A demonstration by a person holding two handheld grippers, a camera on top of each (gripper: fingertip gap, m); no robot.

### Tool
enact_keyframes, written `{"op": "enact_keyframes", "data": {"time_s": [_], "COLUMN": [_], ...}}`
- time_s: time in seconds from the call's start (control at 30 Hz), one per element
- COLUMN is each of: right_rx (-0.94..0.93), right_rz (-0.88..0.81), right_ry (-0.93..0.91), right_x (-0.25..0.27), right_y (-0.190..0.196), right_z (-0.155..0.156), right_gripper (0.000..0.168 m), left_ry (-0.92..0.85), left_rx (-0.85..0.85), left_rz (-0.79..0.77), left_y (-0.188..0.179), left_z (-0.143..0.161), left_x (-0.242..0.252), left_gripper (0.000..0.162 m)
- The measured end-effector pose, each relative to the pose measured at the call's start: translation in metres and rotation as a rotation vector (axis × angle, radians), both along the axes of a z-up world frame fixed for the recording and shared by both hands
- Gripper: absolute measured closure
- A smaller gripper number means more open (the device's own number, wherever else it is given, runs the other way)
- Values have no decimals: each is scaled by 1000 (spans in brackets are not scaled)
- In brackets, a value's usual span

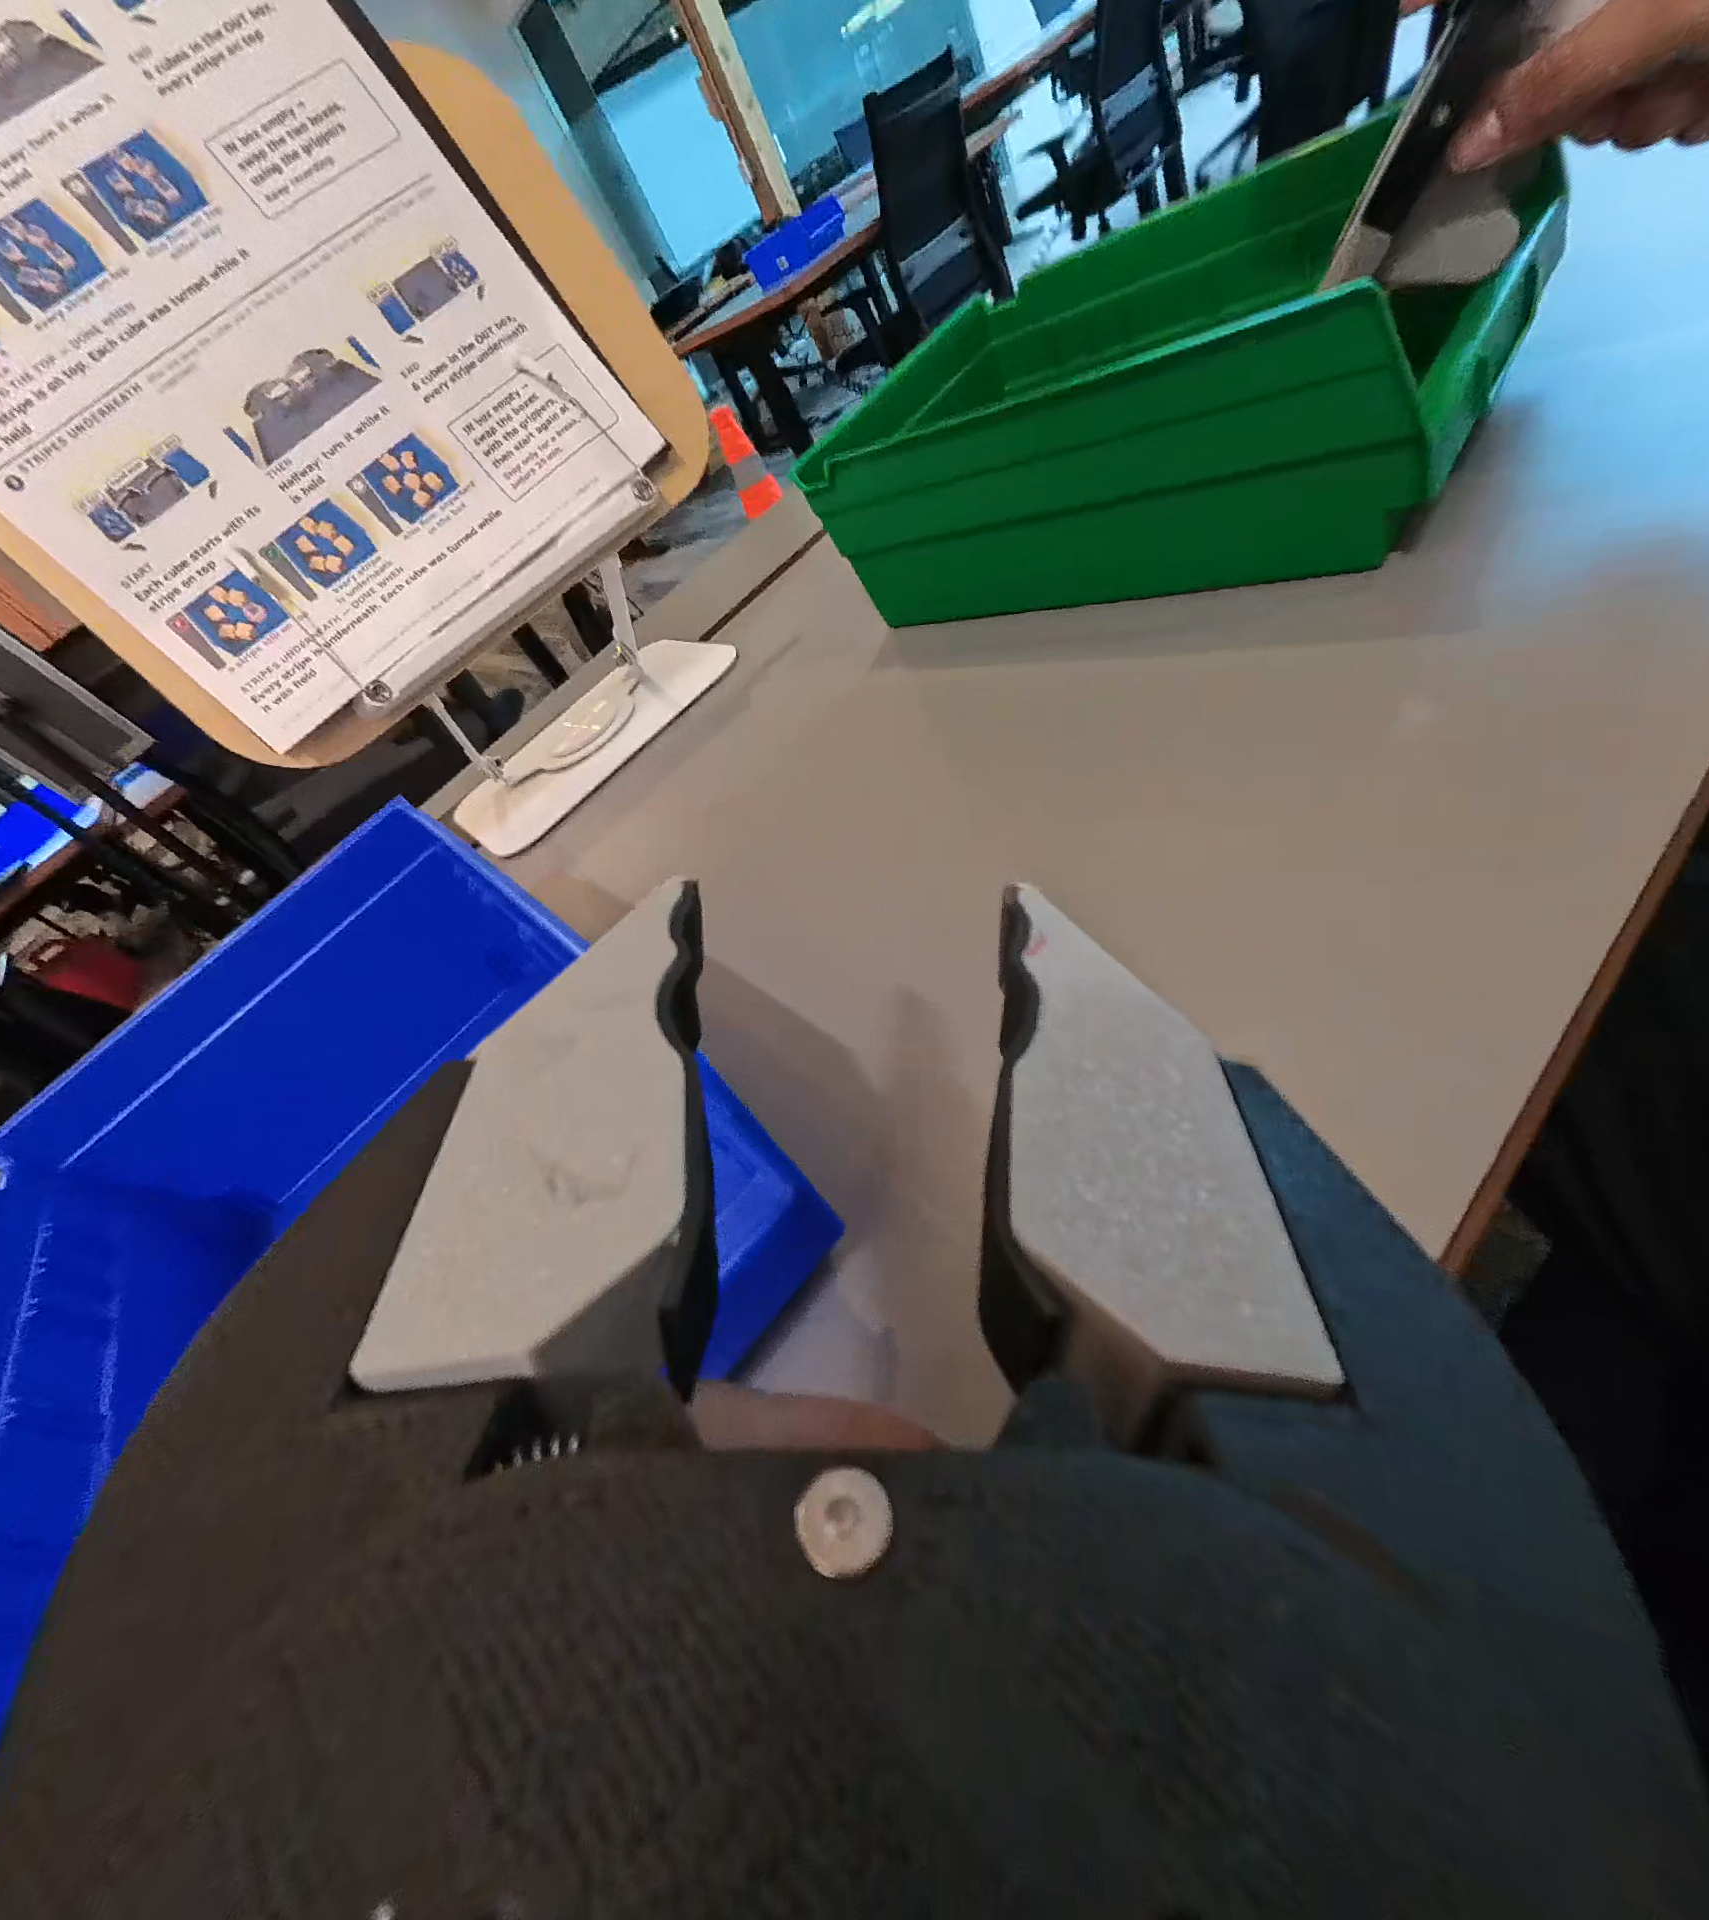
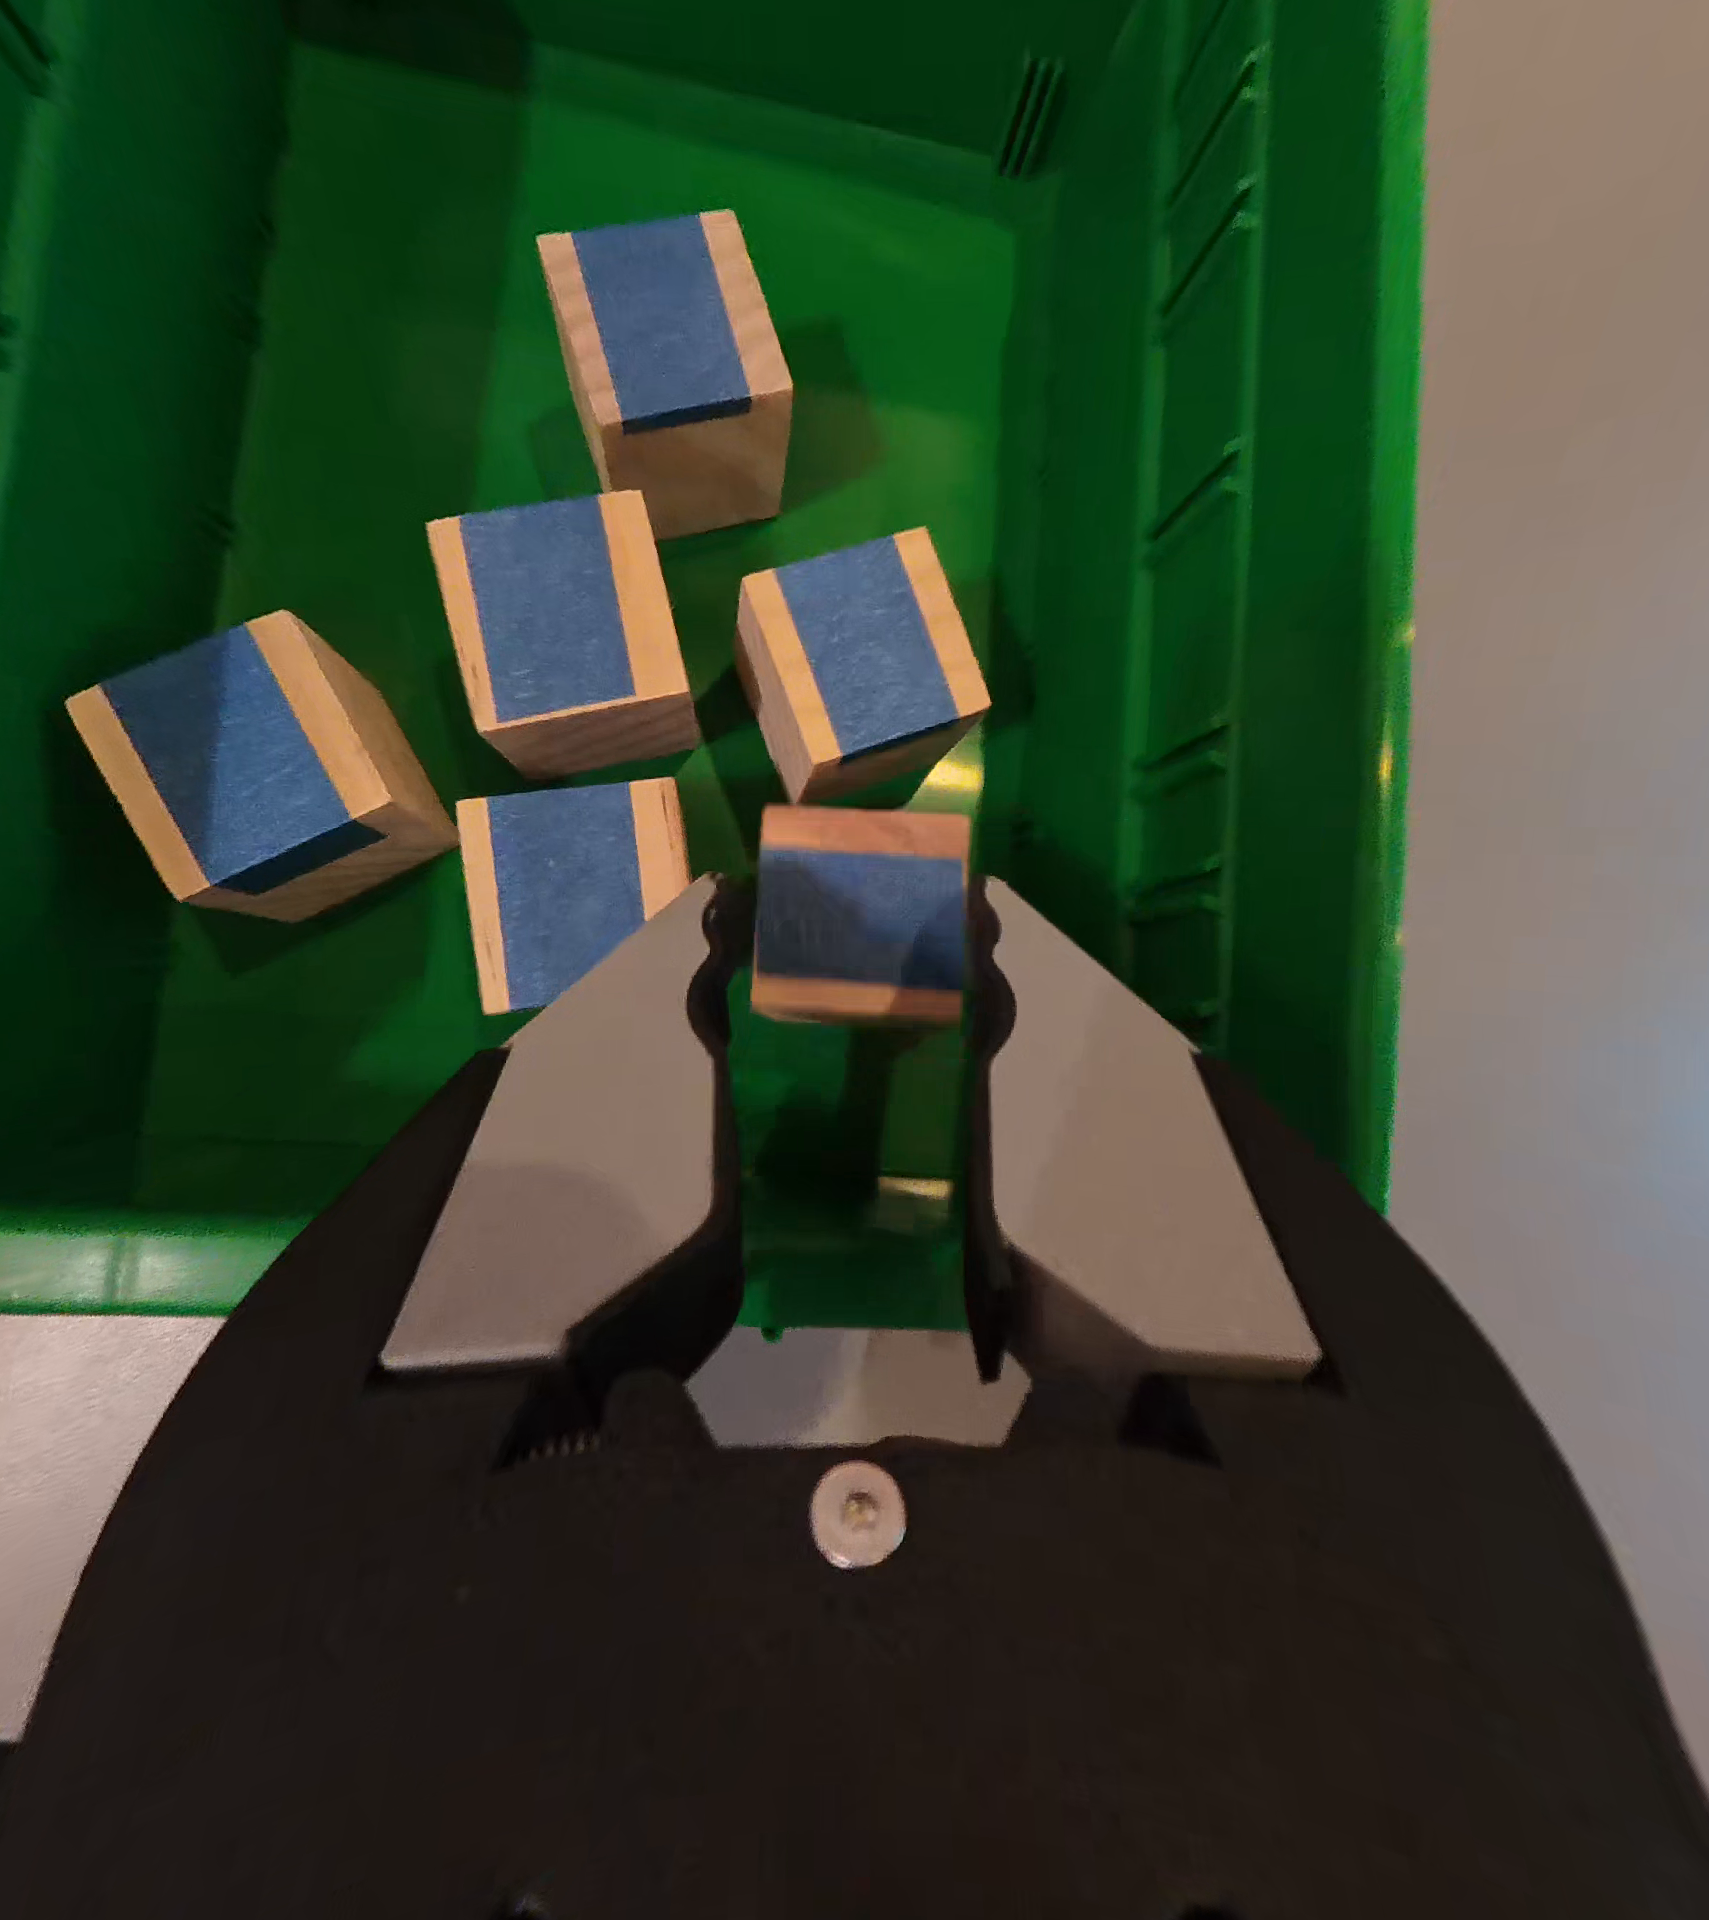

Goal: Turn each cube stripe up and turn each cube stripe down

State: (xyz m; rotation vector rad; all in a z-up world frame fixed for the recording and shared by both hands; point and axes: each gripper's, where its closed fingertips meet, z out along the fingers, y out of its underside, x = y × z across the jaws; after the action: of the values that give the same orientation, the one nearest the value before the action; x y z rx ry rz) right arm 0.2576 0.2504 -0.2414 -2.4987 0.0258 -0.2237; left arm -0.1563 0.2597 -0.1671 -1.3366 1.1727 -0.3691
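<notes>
Now | right claw (image 2: 855,940) clasps striped cube (image 2: 860,914) over green bin (image 2: 1276,623) | left claw (image 1: 845,935) agape, empty

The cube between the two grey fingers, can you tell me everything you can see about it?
The cube is pale wood with a wide blue tape stripe across the face toward the camera, bare wood strips showing above and below it. It sits at the tips of the right tool, inside the green bin, nearest the camera of six striped cubes. The right finger looks to be touching its side; a thin gap shows on the left. Whether it is lifted off the floor is unclear.
</notes>
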Motion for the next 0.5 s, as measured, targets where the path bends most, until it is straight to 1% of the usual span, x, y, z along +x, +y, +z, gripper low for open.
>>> {"op": "enact_keyframes", "data": {"time_s": [0.1, 0.17, 0.27, 0.37, 0.43, 0.5], "right_rx": [26, 64, 181, 331, 427, 483], "right_rz": [3, -2, 8, 71, 123, 160], "right_ry": [36, 66, 105, 157, 184, 184], "right_x": [1, 3, 1, -18, -35, -51], "right_y": [1, -2, -6, -12, -16, -21], "right_z": [2, 11, 42, 83, 110, 128], "right_gripper": [121, 117, 117, 113, 110, 99], "left_ry": [47, 55, 56, 64, 30, 20], "left_rx": [-39, -64, -71, -108, -120, -117], "left_rz": [9, 14, 27, 76, 82, 90], "left_y": [1, 1, 4, 14, 17, 19], "left_z": [-11, -15, -16, -23, -22, -21], "left_x": [1, 1, -1, -6, -6, -7], "left_gripper": [103, 100, 99, 95, 101, 106]}}
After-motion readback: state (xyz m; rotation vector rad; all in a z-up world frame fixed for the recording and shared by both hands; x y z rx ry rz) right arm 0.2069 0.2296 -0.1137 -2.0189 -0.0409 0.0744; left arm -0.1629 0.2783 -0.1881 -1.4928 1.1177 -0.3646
